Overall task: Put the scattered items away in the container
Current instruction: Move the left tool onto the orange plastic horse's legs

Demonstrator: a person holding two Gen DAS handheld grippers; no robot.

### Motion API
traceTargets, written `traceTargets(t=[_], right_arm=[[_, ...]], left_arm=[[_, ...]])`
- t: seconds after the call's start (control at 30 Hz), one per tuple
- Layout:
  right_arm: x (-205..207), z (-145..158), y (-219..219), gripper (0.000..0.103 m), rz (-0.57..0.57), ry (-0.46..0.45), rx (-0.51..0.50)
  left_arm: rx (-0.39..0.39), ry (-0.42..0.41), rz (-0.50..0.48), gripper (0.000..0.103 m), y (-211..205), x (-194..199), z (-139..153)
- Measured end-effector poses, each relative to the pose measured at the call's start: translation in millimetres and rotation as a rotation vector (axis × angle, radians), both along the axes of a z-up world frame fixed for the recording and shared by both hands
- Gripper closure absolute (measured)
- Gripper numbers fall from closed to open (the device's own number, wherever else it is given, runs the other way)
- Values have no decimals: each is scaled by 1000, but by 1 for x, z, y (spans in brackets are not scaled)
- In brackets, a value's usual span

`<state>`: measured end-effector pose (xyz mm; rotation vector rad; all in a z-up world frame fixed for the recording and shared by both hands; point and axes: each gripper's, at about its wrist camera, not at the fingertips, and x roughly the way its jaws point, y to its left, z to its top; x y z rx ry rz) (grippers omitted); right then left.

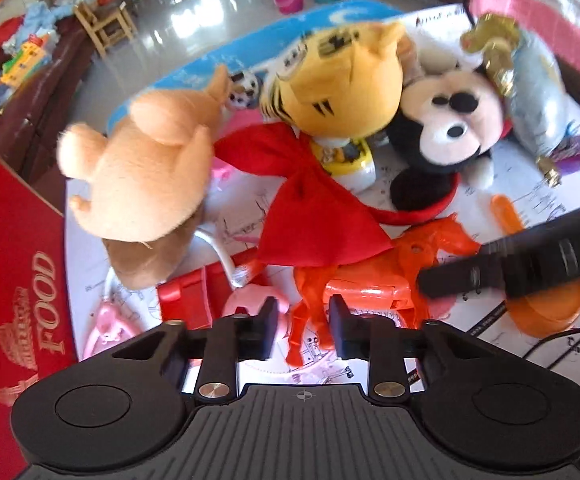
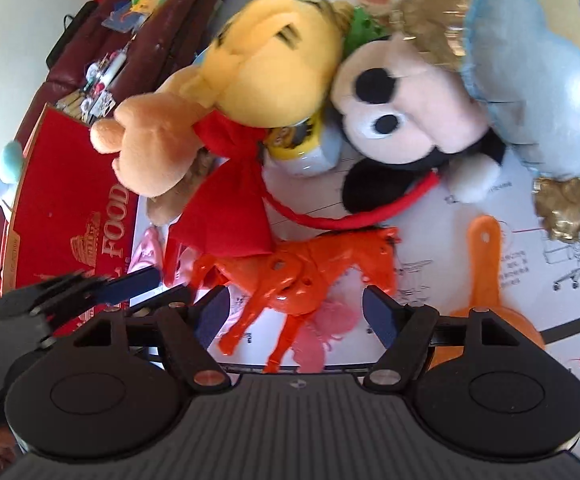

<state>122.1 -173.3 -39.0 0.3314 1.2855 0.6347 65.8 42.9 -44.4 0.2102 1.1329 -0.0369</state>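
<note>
Here, nearest to the left wrist camera, the left tongs (image 1: 299, 330) stand only narrowly apart; a leg of the translucent orange plastic horse (image 1: 373, 276) shows in the gap, but I cannot tell if the pads press on it. The right tongs (image 2: 295, 312) hang spread wide over the same horse (image 2: 293, 280), with their pads clear of it and holding nothing. The horse lies on its side on the desk (image 2: 469, 236), which is covered with white paper printed with line drawings. Just right of it lies an orange plastic toy pan (image 2: 485, 280). To the left stands the red cardboard box with gold "FOOD" lettering (image 1: 18, 264).

Further back, a red fabric bow (image 1: 313, 204) lies above the horse and touches a yellow plush tiger with black stripes (image 1: 337, 84). Beside it on the left is a peach-coloured plush animal (image 1: 146, 168), on the right a black and cream plush mouse (image 1: 445, 128). Behind the mouse rests a pale blue foil balloon with gold trim (image 2: 537, 80).
</note>
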Motion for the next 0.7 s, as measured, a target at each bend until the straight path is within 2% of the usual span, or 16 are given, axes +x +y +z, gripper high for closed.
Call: traceTargets(t=[0.03,0.07,0.2,0.37,0.53,0.7], right_arm=[[-3,-1,4,27,23,-11,-7],[-6,-2,5,33,18,-22,-7],[-13,-12,6,40,48,-1,-7],[-20,-17,7,40,79,-15,0],[-23,-23,-3,39,76,7,7],[-27,-25,-13,31,66,5,-6]], left_arm=[[-1,17,-6,89,-2,4,-6],[10,30,-17,92,-4,4,-11],[35,34,-30,93,-7,-8,-20],[11,15,-53,91,-7,-22,-18],[34,20,-127,87,-21,-35,-18],[5,13,-166,83,-32,-50,-14]])
